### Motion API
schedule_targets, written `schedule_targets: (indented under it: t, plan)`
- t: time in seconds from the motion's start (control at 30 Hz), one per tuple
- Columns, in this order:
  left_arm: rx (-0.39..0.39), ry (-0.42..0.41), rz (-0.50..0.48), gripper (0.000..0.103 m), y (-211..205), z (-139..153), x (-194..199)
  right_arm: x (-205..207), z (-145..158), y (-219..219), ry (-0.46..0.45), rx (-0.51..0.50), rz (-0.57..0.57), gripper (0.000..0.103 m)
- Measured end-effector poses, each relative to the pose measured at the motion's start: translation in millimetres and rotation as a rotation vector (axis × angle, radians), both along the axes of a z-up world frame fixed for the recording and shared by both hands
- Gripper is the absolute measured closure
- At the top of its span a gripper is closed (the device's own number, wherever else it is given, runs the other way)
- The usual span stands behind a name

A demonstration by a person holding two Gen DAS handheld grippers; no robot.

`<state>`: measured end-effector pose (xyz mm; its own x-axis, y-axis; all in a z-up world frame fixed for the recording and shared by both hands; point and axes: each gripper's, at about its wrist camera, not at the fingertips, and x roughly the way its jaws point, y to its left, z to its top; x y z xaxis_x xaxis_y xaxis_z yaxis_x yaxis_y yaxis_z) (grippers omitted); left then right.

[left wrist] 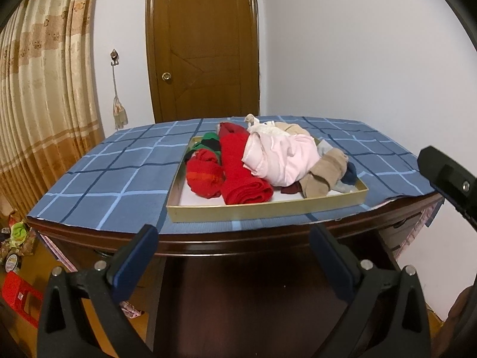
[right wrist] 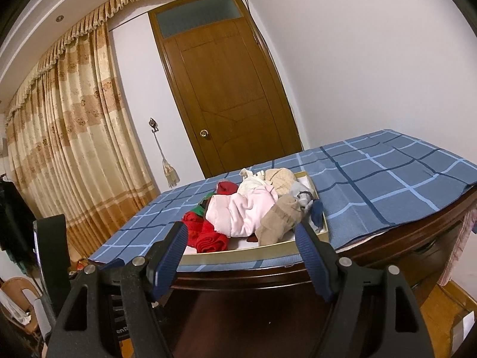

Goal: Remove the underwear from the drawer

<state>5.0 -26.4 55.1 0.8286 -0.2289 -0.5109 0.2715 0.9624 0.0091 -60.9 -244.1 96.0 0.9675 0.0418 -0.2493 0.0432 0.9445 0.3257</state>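
A shallow gold-rimmed tray, the drawer (left wrist: 262, 207) (right wrist: 238, 255), sits on a table under a blue checked cloth. It holds a heap of clothes: pale pink underwear (left wrist: 280, 156) (right wrist: 241, 213) on top, red rolled pieces (left wrist: 238, 173) (right wrist: 208, 238), beige stockings (left wrist: 325, 173) (right wrist: 280, 220) and cream lace items (left wrist: 268, 126) (right wrist: 253, 183). My left gripper (left wrist: 232, 238) is open and empty, in front of the table edge, short of the tray. My right gripper (right wrist: 241, 238) is open and empty, its fingers framing the tray's near rim. The right gripper also shows at the left wrist view's right edge (left wrist: 450, 179).
A brown wooden door (left wrist: 202, 44) (right wrist: 226, 89) stands behind the table. Beige curtains (left wrist: 38, 104) (right wrist: 65, 137) hang at the left. The table's dark wooden front edge (left wrist: 238, 244) (right wrist: 268, 277) is just ahead of both grippers. Clutter and a red box (left wrist: 18, 295) lie on the floor at left.
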Motion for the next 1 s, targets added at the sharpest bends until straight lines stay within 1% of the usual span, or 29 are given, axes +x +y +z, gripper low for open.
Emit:
schedule_targets:
  t: [0.37, 1.0]
  plan:
    - [-0.006, -0.010, -0.009, 0.000, 5, -1, -20, -23, 2, 7, -0.020, -0.016, -0.001, 0.026]
    - [-0.022, -0.066, 0.000, 0.000, 20, 11, -54, -56, 13, 25, -0.072, -0.042, 0.016, 0.026]
